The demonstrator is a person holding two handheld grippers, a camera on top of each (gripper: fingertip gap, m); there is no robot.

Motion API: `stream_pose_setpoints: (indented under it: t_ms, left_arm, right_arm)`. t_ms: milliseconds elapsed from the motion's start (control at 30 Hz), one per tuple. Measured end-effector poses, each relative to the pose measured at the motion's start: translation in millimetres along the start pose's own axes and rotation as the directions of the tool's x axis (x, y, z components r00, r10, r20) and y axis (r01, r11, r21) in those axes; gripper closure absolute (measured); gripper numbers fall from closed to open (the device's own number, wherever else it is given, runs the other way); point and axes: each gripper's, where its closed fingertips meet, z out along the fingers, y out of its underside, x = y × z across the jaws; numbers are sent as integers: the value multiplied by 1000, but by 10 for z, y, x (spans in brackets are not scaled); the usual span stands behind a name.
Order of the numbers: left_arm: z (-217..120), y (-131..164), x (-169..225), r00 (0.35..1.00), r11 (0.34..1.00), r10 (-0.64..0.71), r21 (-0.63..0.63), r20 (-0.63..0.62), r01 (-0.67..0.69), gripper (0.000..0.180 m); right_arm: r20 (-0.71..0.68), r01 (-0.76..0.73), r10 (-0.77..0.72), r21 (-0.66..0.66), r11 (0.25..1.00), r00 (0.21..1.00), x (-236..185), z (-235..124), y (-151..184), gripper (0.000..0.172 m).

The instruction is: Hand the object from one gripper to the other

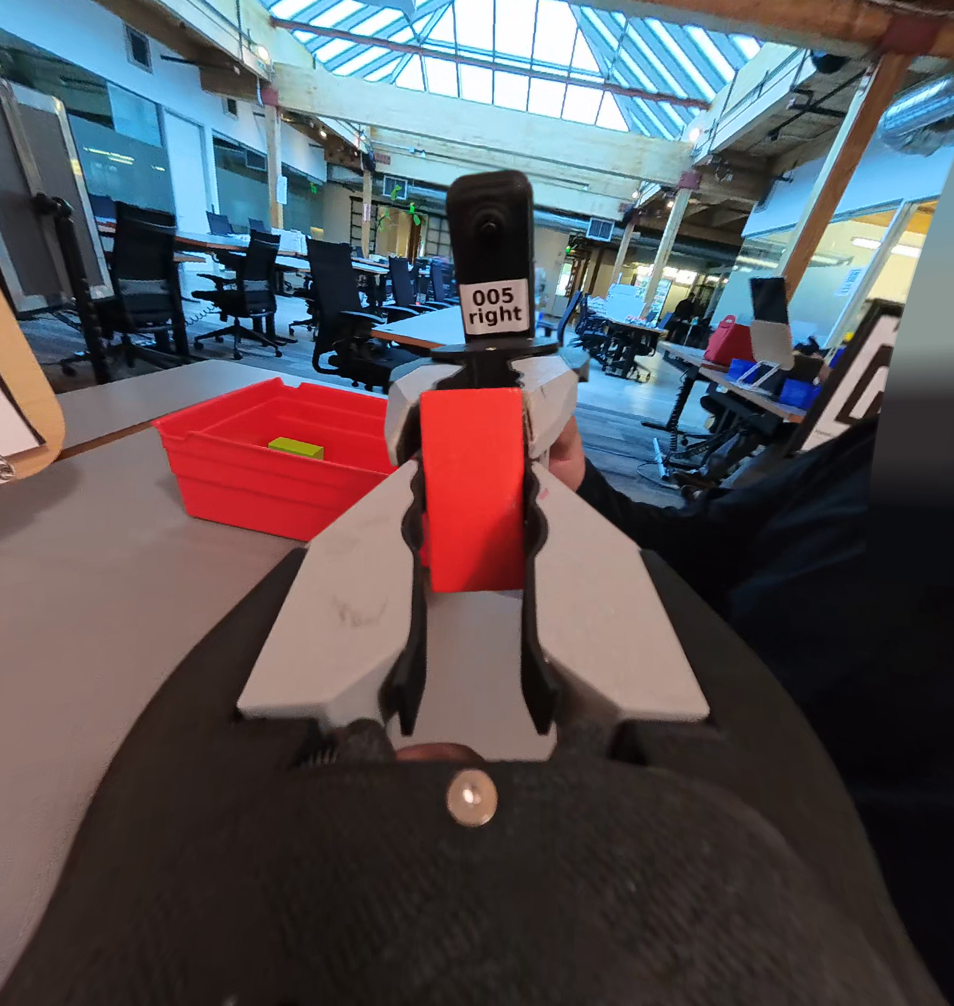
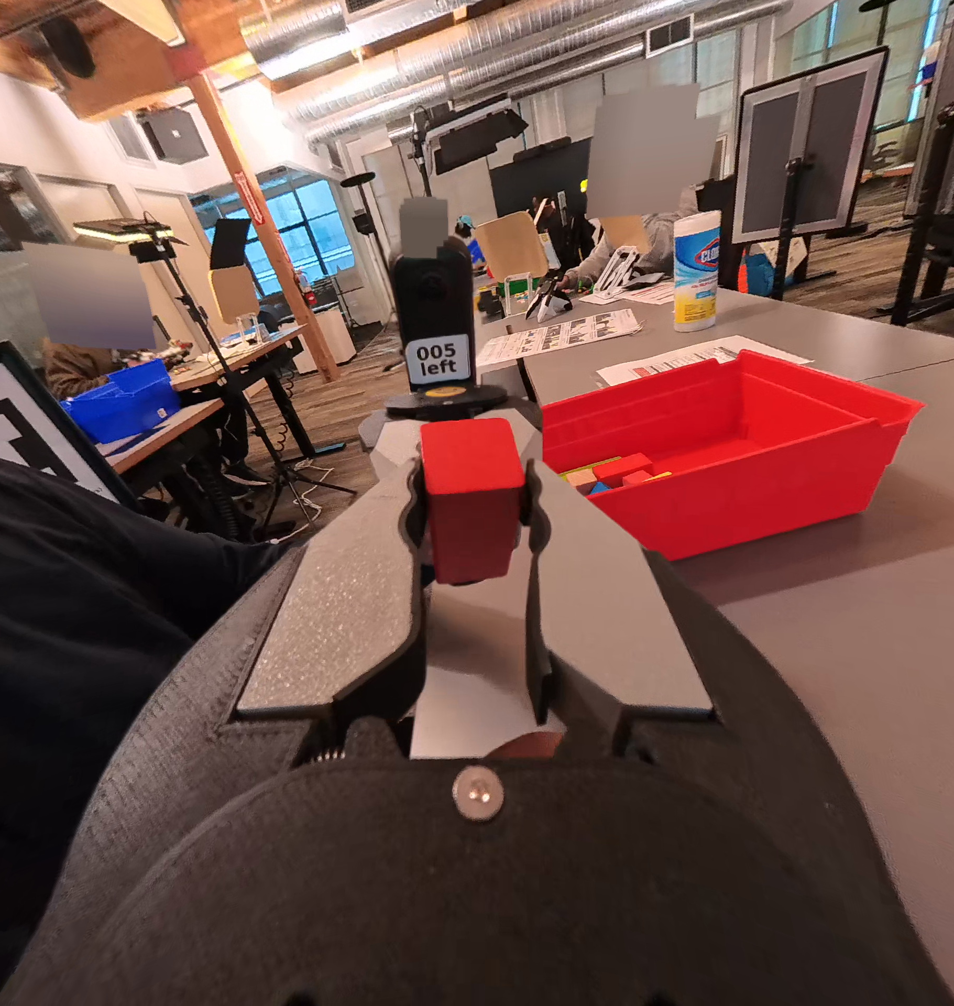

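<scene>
My left hand-held gripper (image 1: pixel 472 490) is clamped on the red block (image 1: pixel 472 490), both pads flat against its long sides. My right hand-held gripper (image 2: pixel 472 501) has closed on the far end of that block (image 2: pixel 469 501), its pads against the side faces too, so both hold it in the air above the grey surface (image 2: pixel 844 653). It looks like painted wood: stiff, light, smooth, likely a bit slippery, so I'd trust the flat parallel faces, not the edges. The red bin (image 2: pixel 736 490) sits just beside us, a few coloured blocks (image 2: pixel 621 473) inside.
</scene>
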Motion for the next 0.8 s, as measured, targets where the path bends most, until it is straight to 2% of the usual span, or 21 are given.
stream_pose_setpoints:
  t_ms: [167,333,567,800]
  left_arm:
    - [46,109,-73,995,995,-97,-21,3,97,149]
    - [66,193,-55,998,996,-62,-66,11,63,148]
    - [49,284,-150,994,990,31,-138,104,-16,150]
    - [119,277,-123,994,992,-68,-99,81,76,149]
  right_arm:
    - [-66,52,-55,-52,997,996,69,-18,13,140]
    - [-63,46,-50,-62,997,997,55,-23,-5,140]
    - [-18,-95,94,-42,995,995,121,-91,156,137]
    - [-80,-13,5,-94,996,997,137,-148,169,140]
